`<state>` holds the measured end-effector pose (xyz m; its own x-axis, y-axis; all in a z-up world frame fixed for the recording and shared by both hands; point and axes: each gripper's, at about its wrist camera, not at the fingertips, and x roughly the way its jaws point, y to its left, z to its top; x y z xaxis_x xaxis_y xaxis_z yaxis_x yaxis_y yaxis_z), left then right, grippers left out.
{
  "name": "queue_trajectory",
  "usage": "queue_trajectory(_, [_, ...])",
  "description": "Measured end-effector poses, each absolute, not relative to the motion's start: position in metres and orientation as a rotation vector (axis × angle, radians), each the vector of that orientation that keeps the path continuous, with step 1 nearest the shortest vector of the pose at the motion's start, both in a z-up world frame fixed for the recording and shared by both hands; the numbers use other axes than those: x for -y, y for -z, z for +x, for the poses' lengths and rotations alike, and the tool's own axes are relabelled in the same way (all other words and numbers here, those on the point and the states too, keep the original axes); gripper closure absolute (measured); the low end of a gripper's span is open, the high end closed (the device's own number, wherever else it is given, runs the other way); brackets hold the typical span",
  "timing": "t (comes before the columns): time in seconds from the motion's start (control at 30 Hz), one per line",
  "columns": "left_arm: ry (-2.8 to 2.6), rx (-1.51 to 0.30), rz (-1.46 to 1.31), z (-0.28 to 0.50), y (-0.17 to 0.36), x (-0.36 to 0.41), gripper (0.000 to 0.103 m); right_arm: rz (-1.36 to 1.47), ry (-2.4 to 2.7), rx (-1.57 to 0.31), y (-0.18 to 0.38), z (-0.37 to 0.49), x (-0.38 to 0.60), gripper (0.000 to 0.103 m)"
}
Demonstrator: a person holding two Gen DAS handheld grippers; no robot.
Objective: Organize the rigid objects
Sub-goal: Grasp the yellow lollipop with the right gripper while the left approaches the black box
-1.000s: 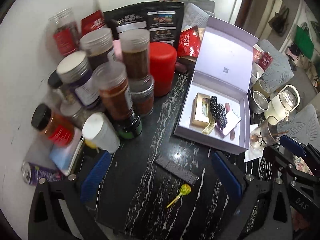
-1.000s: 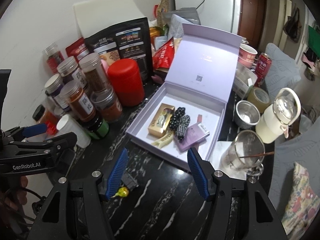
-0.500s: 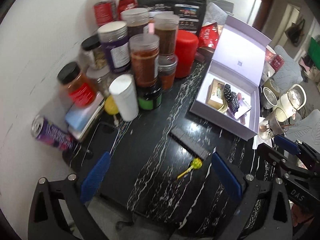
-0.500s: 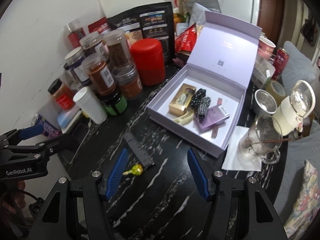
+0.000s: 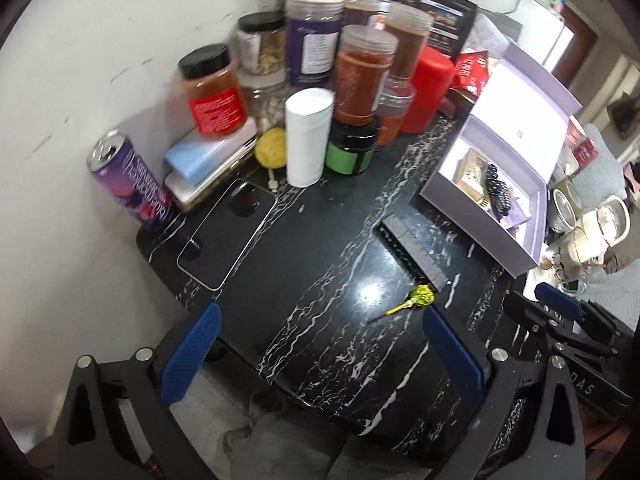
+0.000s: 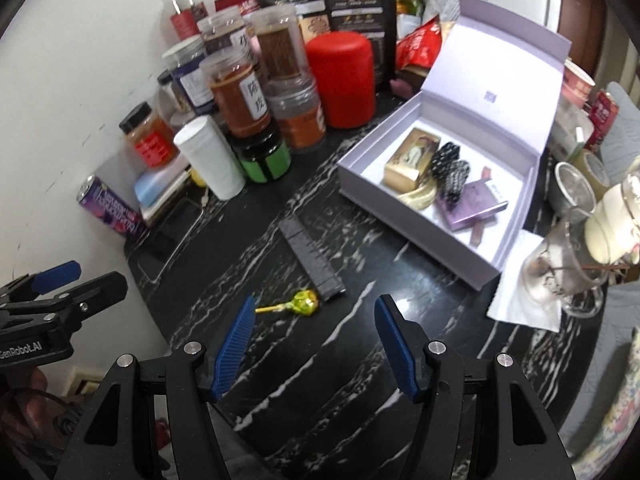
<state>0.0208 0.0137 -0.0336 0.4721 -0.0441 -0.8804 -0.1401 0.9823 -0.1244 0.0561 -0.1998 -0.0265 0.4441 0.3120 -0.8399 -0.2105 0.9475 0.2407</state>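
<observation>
A yellow-green wrapped lollipop (image 6: 305, 303) lies on the black marble table (image 6: 360, 344), touching the near end of a dark flat bar (image 6: 312, 260). My right gripper (image 6: 314, 322) hovers open just in front of them, nothing between its blue pads. The open lilac box (image 6: 420, 216) to the right holds a gold packet, dotted black pieces and a purple card. In the left wrist view the lollipop (image 5: 420, 298) and bar (image 5: 412, 250) sit near the right pad; my left gripper (image 5: 320, 320) is open and empty above the table's near edge.
Jars, a red canister (image 6: 342, 80), a white tube (image 6: 210, 158) and a green-banded tub crowd the back left. A phone (image 5: 228, 232) and purple can (image 5: 128, 178) lie at the left edge. Glass cups and a napkin (image 6: 528, 288) stand right.
Both grippers pulled back and sank toward the near table edge; the jars and box now sit farther off, and the lollipop and bar lie close before the right gripper. Jaws unchanged.
</observation>
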Motion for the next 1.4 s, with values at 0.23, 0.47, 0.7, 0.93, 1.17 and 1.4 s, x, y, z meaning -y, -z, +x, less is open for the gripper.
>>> queue_trajectory(0.23, [-0.084,-1.082,-0.224,0.027,0.056,-0.03,0.0,0.138,-0.339,-1.135,0.056,0.071,0.188,0.041])
queue_trajectory(0.47, [-0.092,-1.102,-0.219,0.035,0.075,-0.04,0.0,0.149,-0.353,-1.182,0.09,0.085,0.176,0.047])
queue_trajectory(0.7, [-0.099,-1.146,-0.263,0.048,0.097,-0.047,0.0,0.189,-0.329,-1.261,0.121,0.098,0.171,0.053])
queue_trajectory(0.93, [-0.116,-1.135,-0.25,0.064,0.1,-0.044,0.0,0.202,-0.349,-1.331,0.143,0.108,0.164,0.055])
queue_trajectory(1.17, [-0.085,-1.134,-0.227,0.086,0.098,-0.035,0.0,0.254,-0.351,-1.353,0.153,0.114,0.163,0.068])
queue_trajectory(1.4, [-0.042,-1.148,-0.204,0.104,0.102,-0.016,0.0,0.283,-0.347,-1.362,0.16,0.112,0.171,0.076])
